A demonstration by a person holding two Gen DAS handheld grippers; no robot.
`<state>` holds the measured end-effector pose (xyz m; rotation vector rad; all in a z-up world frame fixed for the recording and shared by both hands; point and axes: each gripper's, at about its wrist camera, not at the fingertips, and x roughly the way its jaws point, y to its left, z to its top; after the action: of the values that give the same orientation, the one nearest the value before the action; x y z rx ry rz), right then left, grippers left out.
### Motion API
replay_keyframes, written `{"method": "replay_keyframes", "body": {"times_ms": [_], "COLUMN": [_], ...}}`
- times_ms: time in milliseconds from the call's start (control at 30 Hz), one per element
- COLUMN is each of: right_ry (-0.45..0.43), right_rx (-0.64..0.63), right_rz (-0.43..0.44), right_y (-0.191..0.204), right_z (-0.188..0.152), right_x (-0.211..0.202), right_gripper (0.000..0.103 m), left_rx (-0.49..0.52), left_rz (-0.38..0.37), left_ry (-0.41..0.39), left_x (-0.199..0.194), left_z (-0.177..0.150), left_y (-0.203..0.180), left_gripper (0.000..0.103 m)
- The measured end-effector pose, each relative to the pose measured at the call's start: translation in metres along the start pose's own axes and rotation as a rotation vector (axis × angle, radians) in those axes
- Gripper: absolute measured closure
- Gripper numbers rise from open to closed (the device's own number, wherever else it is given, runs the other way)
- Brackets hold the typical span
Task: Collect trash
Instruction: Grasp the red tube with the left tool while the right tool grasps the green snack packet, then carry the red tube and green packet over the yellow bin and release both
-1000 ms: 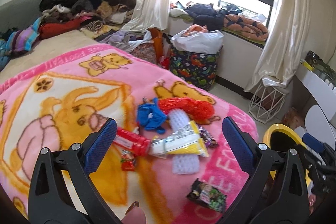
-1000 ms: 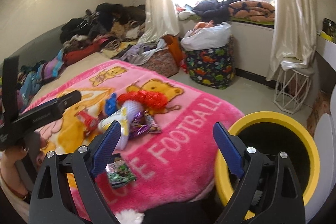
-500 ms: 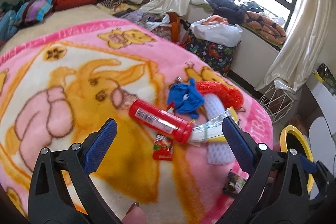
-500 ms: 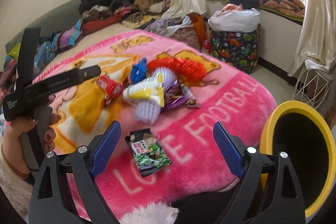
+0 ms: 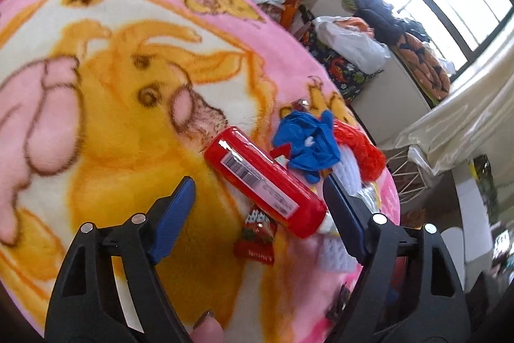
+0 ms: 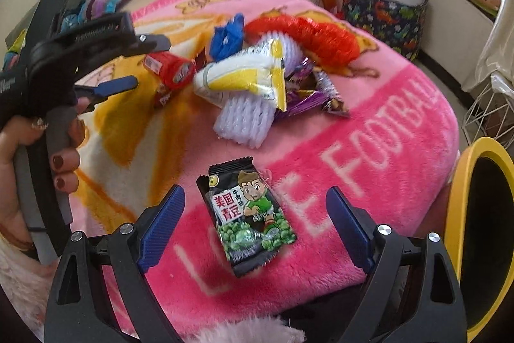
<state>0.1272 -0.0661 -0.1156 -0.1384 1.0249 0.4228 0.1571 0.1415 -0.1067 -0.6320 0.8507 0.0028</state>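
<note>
- Left gripper (image 5: 258,192) hangs over the red tube (image 5: 265,180) at the centre of its frame, jaws apart and just now narrowing, the tube's lower end between the pads but unpressed. The tube lies slanted across the gap, so the pads may meet it skew and roll it off across the soft blanket (image 5: 112,60).
- Right gripper (image 6: 255,214) stands wide open above the black pea packet (image 6: 249,214), which lies flat at lower centre of its frame, between the pads and apart from both. A flat packet on plush fleece is hard to get under; the fingers may pinch blanket with it, or slide over the foil.
- A small red wrapper (image 5: 257,235) lies just below the tube, partly under it; it could be dragged along or knocked aside.
- Beyond, the blue glove (image 5: 308,140), orange netting (image 6: 308,36), white foam sleeve (image 6: 247,118) and yellow-white wrapper (image 6: 247,76) sit heaped and touching, so lifting one may tumble the rest.
- At the right edge stands the yellow-rimmed bin (image 6: 465,201), below the bed's edge; a loose grip could drop trash short of it.
</note>
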Motion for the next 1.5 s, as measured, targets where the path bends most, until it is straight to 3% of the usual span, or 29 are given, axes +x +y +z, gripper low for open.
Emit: {"method": "replay_keyframes", "body": {"times_ms": [33, 133, 200, 300, 400, 467, 767, 1100, 1500], "right_ry": [0.013, 0.085, 0.121, 0.111, 0.085, 0.064, -0.067, -0.139, -0.256], "right_rx": [-0.004, -0.010, -0.019, -0.027, -0.020, -0.011, 0.033, 0.054, 0.079], "right_rz": [0.002, 0.025, 0.021, 0.022, 0.033, 0.040, 0.078, 0.114, 0.104], "right_y": [0.001, 0.004, 0.005, 0.007, 0.005, 0.003, -0.007, -0.011, -0.021], "right_z": [0.001, 0.001, -0.001, -0.004, -0.007, -0.008, -0.011, -0.014, -0.009], "right_x": [0.003, 0.019, 0.028, 0.028, 0.023, 0.018, -0.015, -0.036, -0.071], "right_gripper": [0.018, 0.033, 0.049, 0.061, 0.067, 0.070, 0.071, 0.071, 0.071], "left_rx": [-0.028, -0.090, -0.116, -0.142, -0.144, -0.154, -0.122, 0.050, 0.184], "left_rz": [-0.010, -0.020, -0.020, -0.005, 0.006, 0.008, -0.036, -0.068, -0.123], "left_ry": [0.017, 0.048, 0.058, 0.075, 0.076, 0.079, 0.038, -0.047, -0.082], "left_x": [0.005, 0.015, 0.020, 0.025, 0.025, 0.026, 0.003, -0.034, -0.053], "left_z": [0.002, 0.006, 0.009, 0.009, 0.009, 0.009, 0.004, -0.006, -0.018], "left_y": [0.003, 0.010, 0.012, 0.014, 0.013, 0.015, 0.008, -0.032, -0.082], "left_gripper": [0.032, 0.035, 0.037, 0.043, 0.051, 0.062, 0.075, 0.077, 0.077]}}
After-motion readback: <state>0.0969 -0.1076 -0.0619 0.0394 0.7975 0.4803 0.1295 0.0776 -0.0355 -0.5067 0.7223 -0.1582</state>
